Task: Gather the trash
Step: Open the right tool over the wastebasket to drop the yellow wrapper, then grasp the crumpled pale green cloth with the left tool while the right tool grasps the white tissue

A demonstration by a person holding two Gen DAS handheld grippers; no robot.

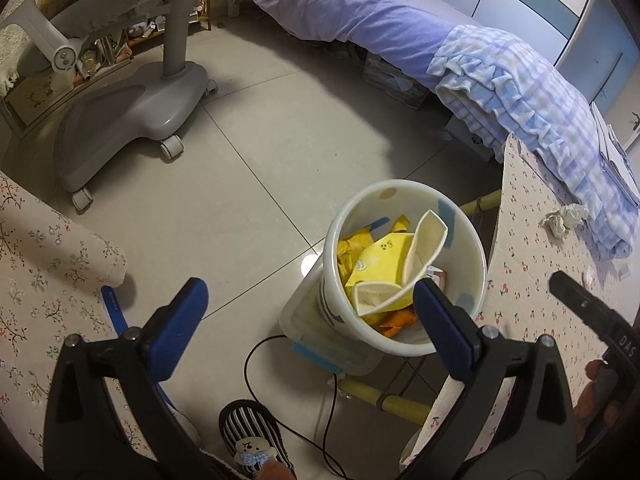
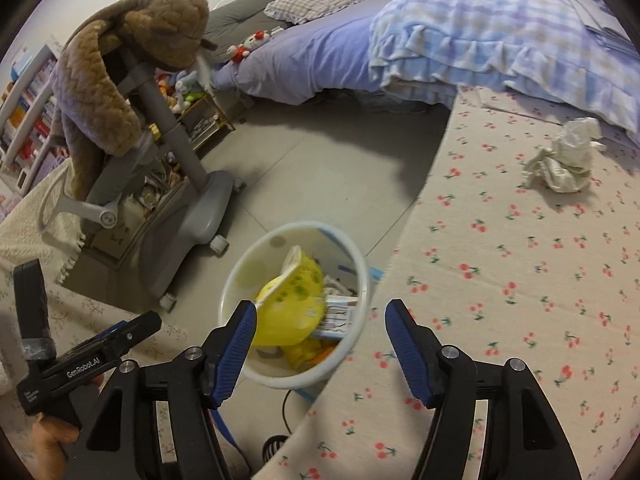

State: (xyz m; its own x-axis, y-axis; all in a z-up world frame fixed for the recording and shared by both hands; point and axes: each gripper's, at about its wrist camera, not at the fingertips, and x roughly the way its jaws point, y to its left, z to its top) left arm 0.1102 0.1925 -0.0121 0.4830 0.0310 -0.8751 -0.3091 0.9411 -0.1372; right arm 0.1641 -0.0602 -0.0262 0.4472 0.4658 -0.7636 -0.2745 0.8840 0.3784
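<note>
since both the left gripper and right gripper gape empty above the bin, reaching for the crumpled tissue beyond the bin risks toppling it

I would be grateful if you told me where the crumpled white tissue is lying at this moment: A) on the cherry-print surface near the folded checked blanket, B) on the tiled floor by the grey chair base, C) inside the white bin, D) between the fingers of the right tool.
A: the crumpled white tissue lies on the cherry-print surface, just in front of the checked blanket, outside the white bin.
</note>
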